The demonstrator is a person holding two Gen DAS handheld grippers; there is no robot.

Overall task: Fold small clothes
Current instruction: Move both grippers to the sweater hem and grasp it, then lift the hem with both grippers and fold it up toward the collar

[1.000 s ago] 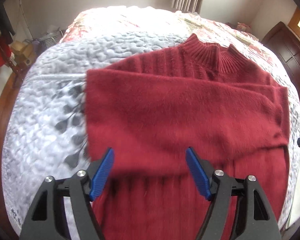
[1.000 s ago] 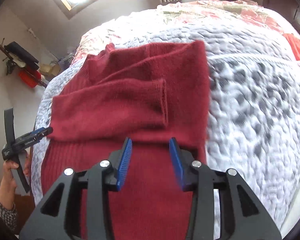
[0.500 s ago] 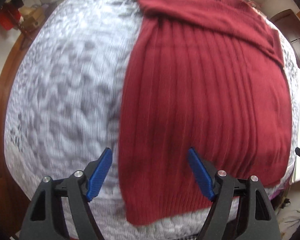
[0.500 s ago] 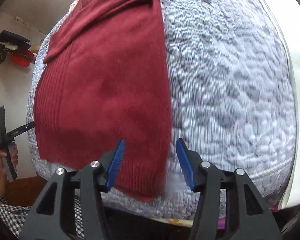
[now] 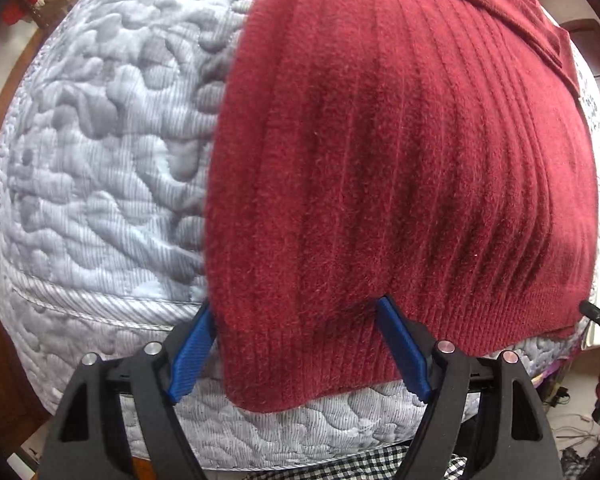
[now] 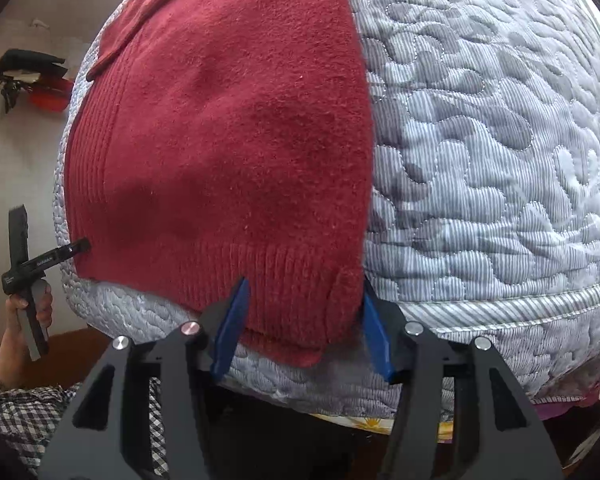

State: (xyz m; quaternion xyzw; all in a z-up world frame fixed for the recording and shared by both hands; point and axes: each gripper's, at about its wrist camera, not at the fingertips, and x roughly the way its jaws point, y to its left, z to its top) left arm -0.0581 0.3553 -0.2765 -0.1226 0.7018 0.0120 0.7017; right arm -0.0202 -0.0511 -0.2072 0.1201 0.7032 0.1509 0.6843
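Sweater (image 5: 400, 160) hem overhangs quilt (image 5: 100, 140) edge; both grippers (image 5: 296, 344) (image 6: 304, 332) spread wide, straddling hem corners.

both hand-held grippers (image 5: 296, 344) (image 6: 302, 332) dropped to sweater (image 5: 400, 160) hem corners, jaws straddling

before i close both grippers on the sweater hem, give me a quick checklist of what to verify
1. Left gripper open, straddling the hem corner: ok.
2. Right gripper open, straddling the other hem corner: ok.
3. Sweater body lying flat on the quilt: ok.
4. Sleeves folded across the upper body: ok.
5. Fingers beneath the hem only, not catching the quilt: cannot tell.
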